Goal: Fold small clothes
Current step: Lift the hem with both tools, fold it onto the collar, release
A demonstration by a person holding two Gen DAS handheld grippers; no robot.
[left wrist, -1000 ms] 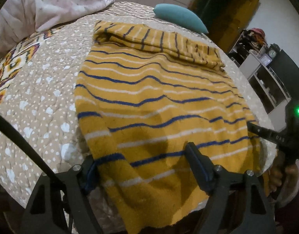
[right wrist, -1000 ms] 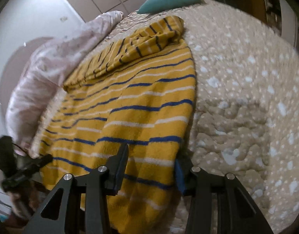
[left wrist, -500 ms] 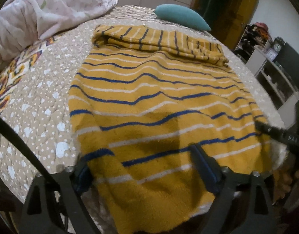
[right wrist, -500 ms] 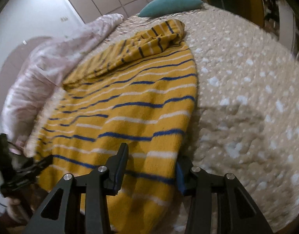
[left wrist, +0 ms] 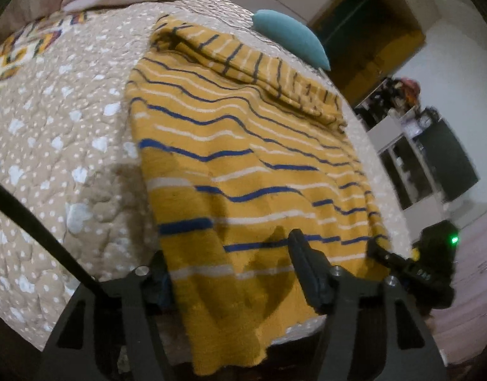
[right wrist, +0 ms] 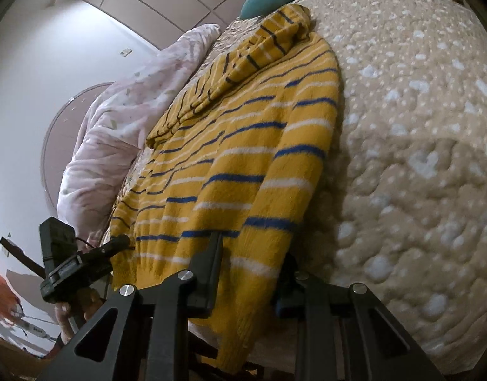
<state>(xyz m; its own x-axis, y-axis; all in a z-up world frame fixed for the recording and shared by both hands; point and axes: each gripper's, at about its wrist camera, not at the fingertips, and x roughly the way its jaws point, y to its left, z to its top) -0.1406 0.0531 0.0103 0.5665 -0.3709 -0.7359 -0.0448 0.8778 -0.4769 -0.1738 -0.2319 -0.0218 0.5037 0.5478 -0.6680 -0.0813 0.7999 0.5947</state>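
Observation:
A yellow sweater (left wrist: 243,158) with blue and white stripes lies flat on the bed, its sleeves folded across the far end; it also shows in the right wrist view (right wrist: 243,146). Its hem hangs over the near bed edge. My left gripper (left wrist: 230,273) is open, its fingers astride the hem's left corner. My right gripper (right wrist: 253,270) is open, its fingers astride the hem's right corner. Each gripper shows in the other's view, the right one (left wrist: 402,263) and the left one (right wrist: 84,263).
The beige dotted quilt (left wrist: 69,127) covers the bed. A teal pillow (left wrist: 291,38) lies at the far end and a pink duvet (right wrist: 123,120) is bunched at the far left. Shelves and a dark screen (left wrist: 450,158) stand to the right.
Both grippers have dropped lower and tilted at the bed's near edge, staying open around the hem corners. The sweater has not visibly moved.

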